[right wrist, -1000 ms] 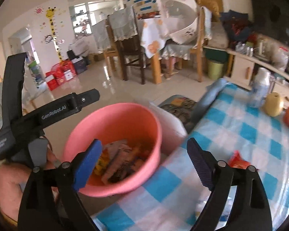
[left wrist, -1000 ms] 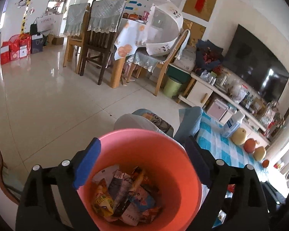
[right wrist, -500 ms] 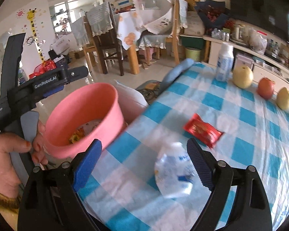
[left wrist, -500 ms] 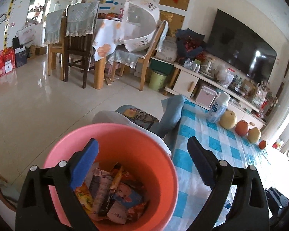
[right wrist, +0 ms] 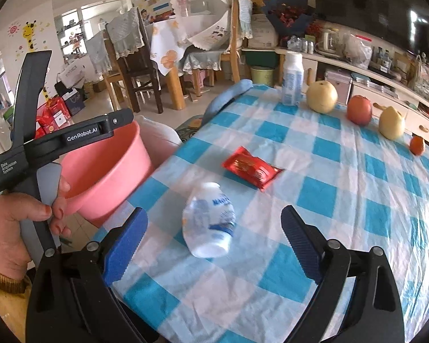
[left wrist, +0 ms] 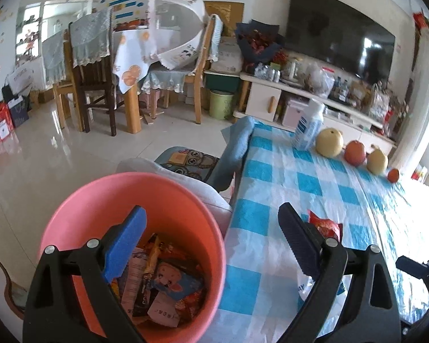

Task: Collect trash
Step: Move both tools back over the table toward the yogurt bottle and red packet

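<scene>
- Table [right wrist: 343, 200] with a blue-and-white check cloth fills the right of both views. A dining set and a TV [left wrist: 340, 43] stand behind it.
- Pink bucket [left wrist: 163, 200] sits just off the table's left edge, with its rim near cloth level. What it rests on is hidden.
- Left gripper [left wrist: 211, 211]: jaws spread wide, pinching nothing. The blue pad hangs over the bucket mouth and the black pad is over the cloth. I can't tell whether it touches the bucket.
- Right gripper [right wrist: 214, 212]: jaws spread wide, pads clear of everything. It is angled down at the table.
- Hand [right wrist: 11, 228] wraps the left gripper's handle, seen from the right wrist view with the bucket just beside it.
- Upright white bottle [right wrist: 292, 78] stands at the far table edge.
- Crushed clear plastic bottle [right wrist: 208, 228] with blue print lies on its side on the cloth, just ahead of the right gripper and centred between its fingers. It is not touched.
- Fruit is lined along the far edge, right of the upright bottle: pale pear [right wrist: 321, 97], red apple [right wrist: 359, 110], yellow pear [right wrist: 391, 123], small orange [right wrist: 417, 145].
- Red wrapper [right wrist: 251, 168] lies flat on the cloth just beyond the crushed bottle, and the two are apart.
- Loose wrappers and packets [left wrist: 163, 285] are piled in the bucket bottom.
</scene>
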`<move>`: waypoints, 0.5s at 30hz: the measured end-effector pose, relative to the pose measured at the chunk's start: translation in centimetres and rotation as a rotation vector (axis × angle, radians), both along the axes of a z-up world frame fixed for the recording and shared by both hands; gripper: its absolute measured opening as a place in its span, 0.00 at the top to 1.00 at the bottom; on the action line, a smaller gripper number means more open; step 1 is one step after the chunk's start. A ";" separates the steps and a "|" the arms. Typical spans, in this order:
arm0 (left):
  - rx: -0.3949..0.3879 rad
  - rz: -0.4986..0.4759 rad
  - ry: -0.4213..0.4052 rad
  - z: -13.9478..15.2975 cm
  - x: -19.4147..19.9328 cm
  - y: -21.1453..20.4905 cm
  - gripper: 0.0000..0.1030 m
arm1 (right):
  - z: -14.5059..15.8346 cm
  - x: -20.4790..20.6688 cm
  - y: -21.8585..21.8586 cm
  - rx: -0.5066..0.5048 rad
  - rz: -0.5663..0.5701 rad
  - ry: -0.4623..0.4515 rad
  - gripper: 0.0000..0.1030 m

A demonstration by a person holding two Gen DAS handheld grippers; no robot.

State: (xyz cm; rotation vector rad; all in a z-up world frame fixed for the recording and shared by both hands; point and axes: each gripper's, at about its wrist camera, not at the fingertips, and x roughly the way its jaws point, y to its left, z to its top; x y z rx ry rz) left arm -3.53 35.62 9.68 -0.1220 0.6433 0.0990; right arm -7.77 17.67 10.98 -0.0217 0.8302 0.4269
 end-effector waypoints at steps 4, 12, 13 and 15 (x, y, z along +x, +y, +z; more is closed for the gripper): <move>0.034 -0.032 0.008 0.0 0.1 -1.5 0.09 | -0.1 -0.4 -1.3 -0.001 -0.013 0.003 0.09; 0.039 -0.117 0.029 -0.5 -0.4 -4.3 0.09 | -0.3 -0.8 -4.4 0.012 -0.047 0.018 0.09; 0.035 -0.127 0.034 -0.6 -0.6 -4.5 0.09 | -0.5 -0.7 -5.0 0.016 -0.054 0.024 0.09; 0.024 -0.141 0.051 -0.9 -1.1 -4.9 0.09 | -0.8 -0.6 -6.1 0.022 -0.066 0.038 0.09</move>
